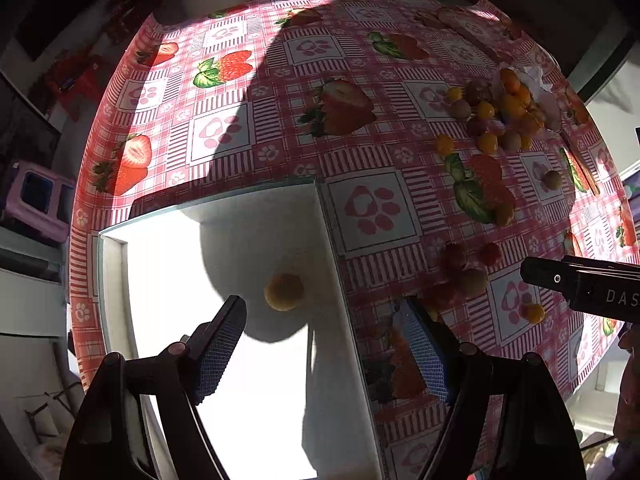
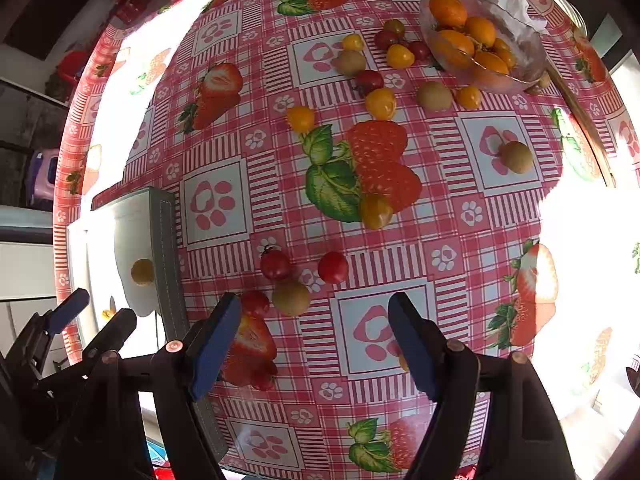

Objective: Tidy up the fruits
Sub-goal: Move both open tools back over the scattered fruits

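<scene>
Pink strawberry-print tablecloth [image 2: 400, 264]; white box [image 1: 256, 240]; blue-padded fingers [image 2: 212, 340].

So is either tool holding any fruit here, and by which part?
Nothing is held. The left tool and right tool are both open; a yellow fruit lies loose in the white box.

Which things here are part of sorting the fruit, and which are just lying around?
Part of the job:
- white box, one yellow fruit in it
- loose red tomatoes, yellow tomatoes and brownish-green fruits
- glass bowl of oranges

Lying about:
- crumpled tissue behind the bowl
- purple stool beside the table
</scene>
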Motion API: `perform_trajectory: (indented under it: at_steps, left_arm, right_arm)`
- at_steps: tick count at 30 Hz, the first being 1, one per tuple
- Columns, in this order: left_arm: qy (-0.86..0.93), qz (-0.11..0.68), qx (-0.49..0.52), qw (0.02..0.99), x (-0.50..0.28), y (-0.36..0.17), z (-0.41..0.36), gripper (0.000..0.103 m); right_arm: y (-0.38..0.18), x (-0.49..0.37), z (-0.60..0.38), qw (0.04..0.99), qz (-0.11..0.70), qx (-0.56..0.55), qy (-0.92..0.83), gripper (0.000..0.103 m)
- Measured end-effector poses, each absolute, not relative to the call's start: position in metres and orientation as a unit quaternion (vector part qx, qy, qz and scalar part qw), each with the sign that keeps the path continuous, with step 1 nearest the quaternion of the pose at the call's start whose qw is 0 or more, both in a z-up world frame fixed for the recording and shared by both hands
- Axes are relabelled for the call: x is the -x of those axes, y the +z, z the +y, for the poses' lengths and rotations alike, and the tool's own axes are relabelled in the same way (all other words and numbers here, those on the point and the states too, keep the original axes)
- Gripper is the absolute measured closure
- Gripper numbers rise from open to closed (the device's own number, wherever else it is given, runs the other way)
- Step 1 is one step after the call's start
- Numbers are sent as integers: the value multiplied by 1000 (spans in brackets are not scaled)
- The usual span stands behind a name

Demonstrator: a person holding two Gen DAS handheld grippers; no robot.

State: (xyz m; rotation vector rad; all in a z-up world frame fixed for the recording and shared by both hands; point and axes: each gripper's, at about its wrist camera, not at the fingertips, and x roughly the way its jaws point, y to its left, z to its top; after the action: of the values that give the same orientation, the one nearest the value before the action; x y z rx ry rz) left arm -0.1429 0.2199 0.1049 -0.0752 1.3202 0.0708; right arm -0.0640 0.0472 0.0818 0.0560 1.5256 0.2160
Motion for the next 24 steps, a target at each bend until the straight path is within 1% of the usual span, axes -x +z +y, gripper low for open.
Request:
perform_trajectory:
  at_steps: [4,9,13,18,24]
  left_arm:
    - [12,619,28,785,126,99,192,23]
    - [-6,630,9,777,110,85,165,23]
    - [-4,646,3,764,101,67,158,23]
    - [-11,659,21,752,94,55,158,23]
    - [-23,668,22,744,87,44,151,23]
  right_arm:
    - [76,66,0,713,697,-42,58,24]
    - [68,65,-30,711,700,-42,40,24]
    - [65,68,-39,714,698,-35,46,24]
    - [60,86,-39,710,700,-30,70,24]
    - [49,113,-21,700,708,-23,92,25]
